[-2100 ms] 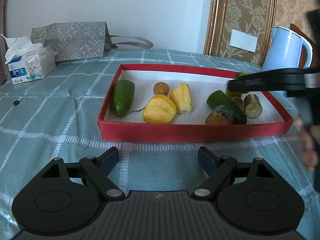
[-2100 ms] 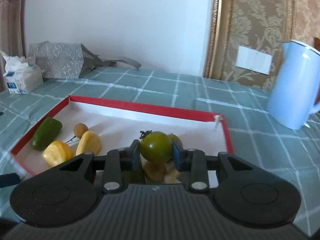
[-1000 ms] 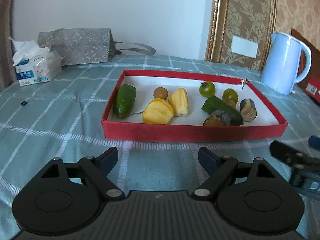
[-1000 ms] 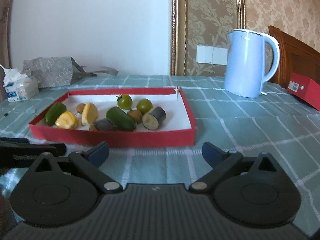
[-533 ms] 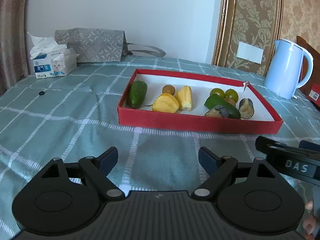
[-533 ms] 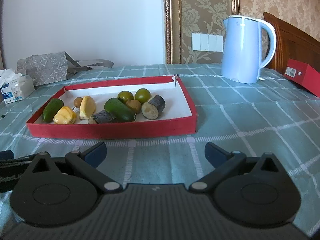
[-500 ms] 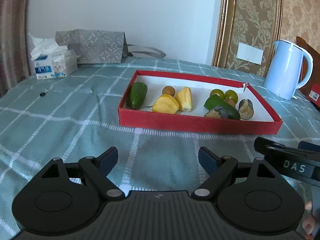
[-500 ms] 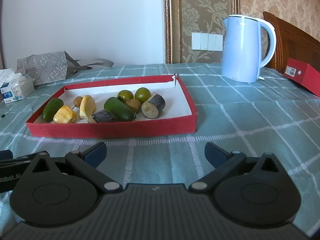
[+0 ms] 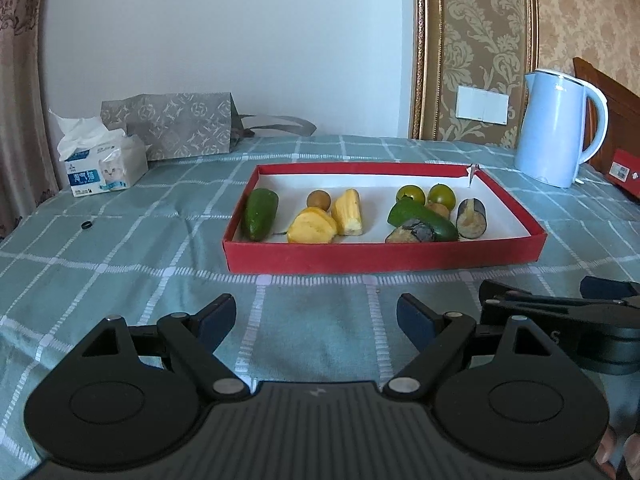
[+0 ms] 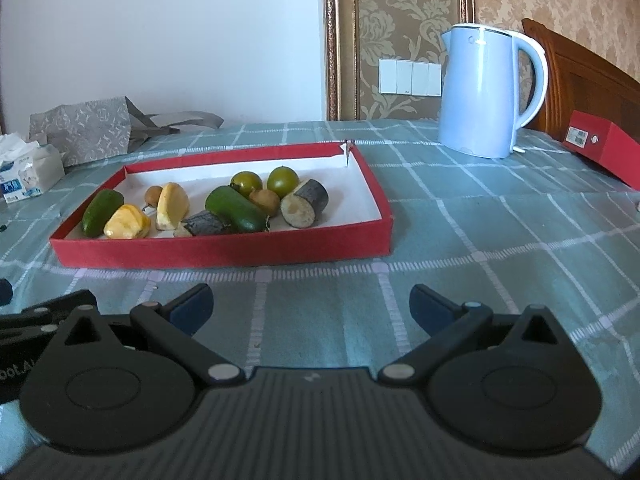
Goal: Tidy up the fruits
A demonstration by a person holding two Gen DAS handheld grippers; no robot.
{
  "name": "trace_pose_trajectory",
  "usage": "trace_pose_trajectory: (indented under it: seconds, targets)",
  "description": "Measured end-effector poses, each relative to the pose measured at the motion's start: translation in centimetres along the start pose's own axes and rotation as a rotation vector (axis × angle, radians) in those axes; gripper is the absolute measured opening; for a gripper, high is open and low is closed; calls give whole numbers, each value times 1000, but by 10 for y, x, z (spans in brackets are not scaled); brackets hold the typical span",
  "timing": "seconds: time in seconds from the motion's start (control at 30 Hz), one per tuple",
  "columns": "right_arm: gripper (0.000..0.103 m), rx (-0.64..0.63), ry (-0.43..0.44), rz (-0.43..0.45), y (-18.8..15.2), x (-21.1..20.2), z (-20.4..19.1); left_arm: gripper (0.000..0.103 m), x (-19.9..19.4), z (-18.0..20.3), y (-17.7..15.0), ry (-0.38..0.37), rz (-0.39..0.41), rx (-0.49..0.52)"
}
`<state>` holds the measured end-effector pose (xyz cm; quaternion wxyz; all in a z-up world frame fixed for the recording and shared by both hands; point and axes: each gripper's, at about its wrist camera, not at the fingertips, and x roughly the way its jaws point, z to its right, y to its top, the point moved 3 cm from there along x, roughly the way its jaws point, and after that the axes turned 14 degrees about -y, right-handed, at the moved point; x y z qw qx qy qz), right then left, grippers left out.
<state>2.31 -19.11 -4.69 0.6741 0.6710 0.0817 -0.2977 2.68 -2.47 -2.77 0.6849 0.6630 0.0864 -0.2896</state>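
Fruits lie in the shallow red cardboard tray [image 9: 384, 256] ahead of the left gripper [image 9: 316, 316] and right gripper [image 10: 311, 307], both spread wide, holding nothing.

Ahead of the fingers, one red tray [image 9: 384, 257] holds two green tomatoes [image 9: 410, 194], two cucumbers [image 9: 261, 213], two yellow fruit pieces [image 9: 311, 231], two eggplant chunks [image 9: 471, 218] and two small brown fruits [image 9: 318, 199].

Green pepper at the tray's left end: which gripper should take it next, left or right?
Likely left. The left gripper is open, empty, and the green pepper lies just left of its centre line. The right gripper, also open, sees the pepper far left in the red tray.
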Motion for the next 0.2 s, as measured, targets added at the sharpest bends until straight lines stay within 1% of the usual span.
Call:
trace_pose_trajectory:
  seconds: [0.2]
  targets:
    - [103,7,-1,-1,-1,0,-2,88,-3,0,2,26,28,16]
